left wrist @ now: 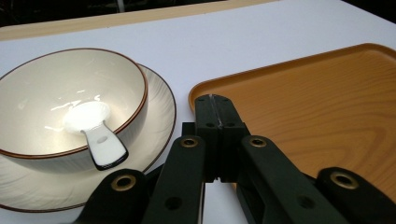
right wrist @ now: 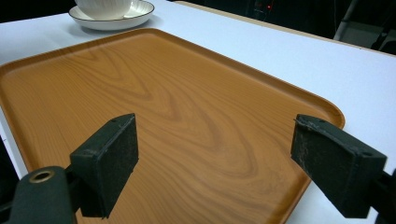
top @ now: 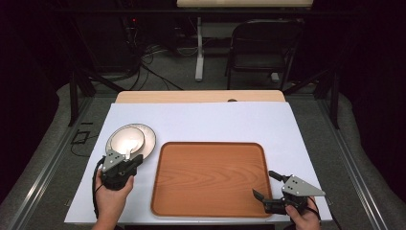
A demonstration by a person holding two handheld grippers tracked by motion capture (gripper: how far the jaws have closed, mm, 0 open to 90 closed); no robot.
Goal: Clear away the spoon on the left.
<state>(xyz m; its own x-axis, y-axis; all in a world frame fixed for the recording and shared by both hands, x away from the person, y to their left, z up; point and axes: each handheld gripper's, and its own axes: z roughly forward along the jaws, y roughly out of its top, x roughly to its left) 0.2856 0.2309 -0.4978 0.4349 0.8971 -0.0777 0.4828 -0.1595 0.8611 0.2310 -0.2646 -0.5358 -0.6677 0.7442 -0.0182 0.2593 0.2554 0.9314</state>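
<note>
A cream bowl with a brown rim stands on a matching plate at the left of the table. A white spoon lies inside the bowl with its handle over the near rim. To the right lies a bare wooden tray. My left gripper is shut on nothing, its tips just in front of the plate's near edge and by the tray's corner. My right gripper stands open over the tray's near right corner, nothing between its jaws.
A white sheet covers the wooden table. Beyond the table, on the floor, stand a dark folding chair and a white table leg, with cables beside them. The bowl and plate lie far from the right gripper.
</note>
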